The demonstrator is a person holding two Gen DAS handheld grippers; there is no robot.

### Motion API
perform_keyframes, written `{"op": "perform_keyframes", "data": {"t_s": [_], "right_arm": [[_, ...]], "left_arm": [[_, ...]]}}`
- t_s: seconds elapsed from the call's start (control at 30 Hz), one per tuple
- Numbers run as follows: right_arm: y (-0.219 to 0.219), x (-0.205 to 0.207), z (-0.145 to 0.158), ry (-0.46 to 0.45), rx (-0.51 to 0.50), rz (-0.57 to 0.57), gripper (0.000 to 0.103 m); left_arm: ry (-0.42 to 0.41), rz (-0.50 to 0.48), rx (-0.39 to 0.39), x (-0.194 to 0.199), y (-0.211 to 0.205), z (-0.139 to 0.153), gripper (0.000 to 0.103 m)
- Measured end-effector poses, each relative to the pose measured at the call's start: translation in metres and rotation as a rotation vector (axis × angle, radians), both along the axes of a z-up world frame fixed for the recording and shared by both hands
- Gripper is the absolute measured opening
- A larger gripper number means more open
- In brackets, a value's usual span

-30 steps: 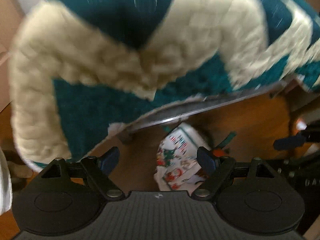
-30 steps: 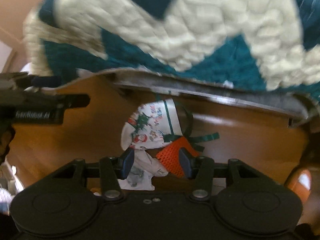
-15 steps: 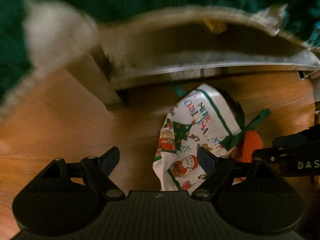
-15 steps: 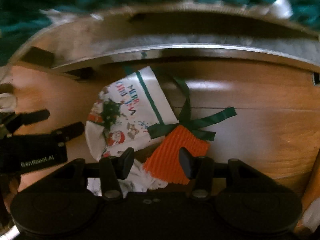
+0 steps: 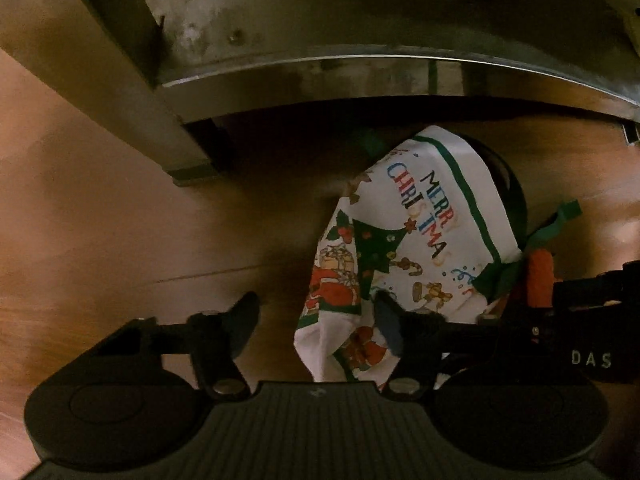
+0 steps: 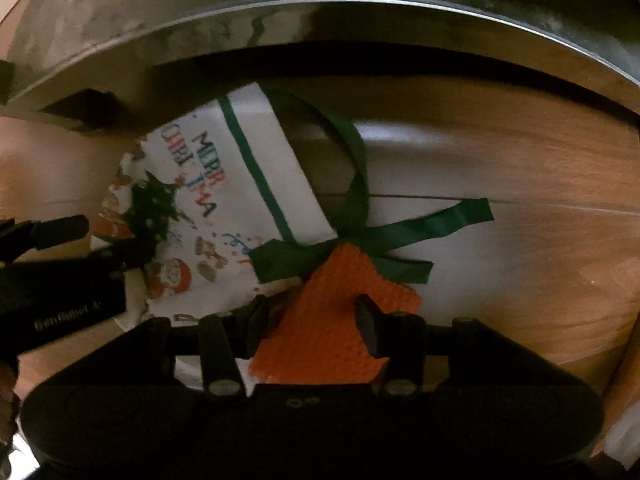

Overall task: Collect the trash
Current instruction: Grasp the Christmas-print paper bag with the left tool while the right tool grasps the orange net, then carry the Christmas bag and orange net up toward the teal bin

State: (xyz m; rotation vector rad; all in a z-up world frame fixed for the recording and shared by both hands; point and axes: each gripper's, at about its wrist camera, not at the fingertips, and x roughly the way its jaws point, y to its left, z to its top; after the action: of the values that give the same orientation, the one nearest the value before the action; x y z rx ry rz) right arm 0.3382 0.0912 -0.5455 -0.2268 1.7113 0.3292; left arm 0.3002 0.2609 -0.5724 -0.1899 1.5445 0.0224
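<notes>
One Christmas-print bag and one orange knit piece lie on the wooden floor. Left hand-held gripper has just been closing, its jaws around the bag's 7 o'clock corner; right hand-held gripper, also narrowing, straddles the knit, neither clamped.

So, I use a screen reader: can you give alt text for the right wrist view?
The right gripper hangs open over an orange knitted piece beside a white Merry Christmas bag with green ribbon, on a wooden floor.

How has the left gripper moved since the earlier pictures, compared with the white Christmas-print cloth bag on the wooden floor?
Yes. The left gripper has come down toward the white Christmas-print cloth bag, which now looks much larger. Its jaws have just been closing, with the bag's edge between them.
</notes>
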Motion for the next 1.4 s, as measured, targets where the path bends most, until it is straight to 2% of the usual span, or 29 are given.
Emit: {"op": "perform_keyframes", "data": {"t_s": [0.1,0.23,0.3,0.5,0.73,1.0,1.2,1.4], "right_arm": [[-0.005,-0.001,0.001,-0.009,0.003,-0.003,0.045],[-0.013,-0.004,0.001,-0.008,0.008,-0.007,0.04],[-0.018,-0.004,0.002,0.003,0.021,-0.02,0.011],[-0.028,-0.009,0.021,-0.022,0.043,0.014,0.009],[-0.054,-0.016,0.067,-0.073,0.084,0.004,0.009],[-0.101,-0.017,0.133,-0.141,0.147,-0.012,0.009],[-0.124,-0.023,0.193,-0.196,0.222,-0.005,0.009],[-0.154,-0.032,0.266,-0.285,0.281,0.044,0.009]], "left_arm": [[0.013,0.026,-0.023,-0.001,0.004,-0.005,0.036],[0.02,0.063,-0.042,-0.003,0.009,-0.005,0.021],[0.021,0.054,-0.037,-0.003,0.008,-0.003,0.02],[0.023,0.038,-0.026,-0.004,0.003,0.009,0.017],[-0.002,0.002,-0.046,-0.009,-0.01,0.03,0.013],[-0.021,-0.075,-0.014,-0.006,-0.021,0.087,0.013],[-0.058,-0.171,0.033,-0.01,-0.039,0.149,0.012],[-0.128,-0.226,0.056,-0.019,-0.059,0.226,0.012]]}}
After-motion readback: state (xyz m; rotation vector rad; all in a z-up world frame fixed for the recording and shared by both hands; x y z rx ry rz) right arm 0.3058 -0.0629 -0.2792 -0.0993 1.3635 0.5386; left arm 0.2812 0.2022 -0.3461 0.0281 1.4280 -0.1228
